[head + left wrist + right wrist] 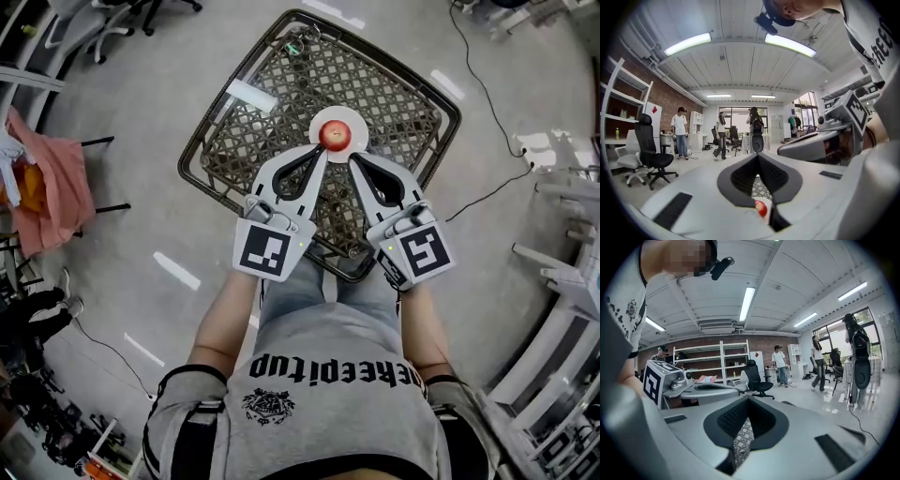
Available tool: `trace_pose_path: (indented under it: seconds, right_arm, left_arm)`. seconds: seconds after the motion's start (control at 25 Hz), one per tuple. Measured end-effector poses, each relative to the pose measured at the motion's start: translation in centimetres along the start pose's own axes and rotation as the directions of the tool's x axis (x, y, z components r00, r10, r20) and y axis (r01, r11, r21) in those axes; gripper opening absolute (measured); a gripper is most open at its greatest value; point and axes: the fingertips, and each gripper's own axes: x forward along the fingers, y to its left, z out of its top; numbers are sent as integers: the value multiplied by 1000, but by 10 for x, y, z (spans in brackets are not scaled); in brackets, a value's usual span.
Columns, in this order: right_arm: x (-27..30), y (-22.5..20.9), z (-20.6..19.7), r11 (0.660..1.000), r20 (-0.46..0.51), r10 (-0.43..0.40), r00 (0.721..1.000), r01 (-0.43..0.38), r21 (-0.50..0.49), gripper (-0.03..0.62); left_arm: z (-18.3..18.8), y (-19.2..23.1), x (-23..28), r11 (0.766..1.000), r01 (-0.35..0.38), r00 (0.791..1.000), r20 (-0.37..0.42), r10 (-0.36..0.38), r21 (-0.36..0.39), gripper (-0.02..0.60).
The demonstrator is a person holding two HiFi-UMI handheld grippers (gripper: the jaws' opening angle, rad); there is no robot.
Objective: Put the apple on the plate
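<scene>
Apple: a small red apple point(335, 135) sits in the middle of the white plate point(353, 120), at the upper centre of the head view. Judged from this, the task looks already done.
Plate: it rests about mid-way across the table point(281, 84), whose top has a woven lattice pattern.
Handling: the apple is probably firm, round and smooth-skinned, and fairly light. It would likely roll if nudged, slip from a shallow grip, and bruise under a hard squeeze.
Where to hold: across its widest middle, with a jaw on each opposite side, clear of the stem.
Left gripper point(323, 153): the jaws are pressed together with nothing between them. The tips show just below and left of the apple in the head view. In its own view the apple shows low down, through the gap under the jaws.
Right gripper point(354, 159): the jaws are likewise closed and empty, with the tips just below and right of the plate. Only the table's lattice shows behind them.
</scene>
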Motion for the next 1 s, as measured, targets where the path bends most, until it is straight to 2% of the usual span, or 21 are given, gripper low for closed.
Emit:
trace_pose_path:
  seconds: [0.52, 1.0]
  right_arm:
    - [-21, 1, 18, 996, 24, 85, 996, -84, -20, 14]
    - [-49, 6, 33, 985, 50, 167, 985, -165, -47, 11]
  left_arm:
    - [26, -23, -8, 997, -72, 997, 21, 73, -23, 17]
    - [43, -53, -15, 991, -133, 991, 32, 133, 1, 17]
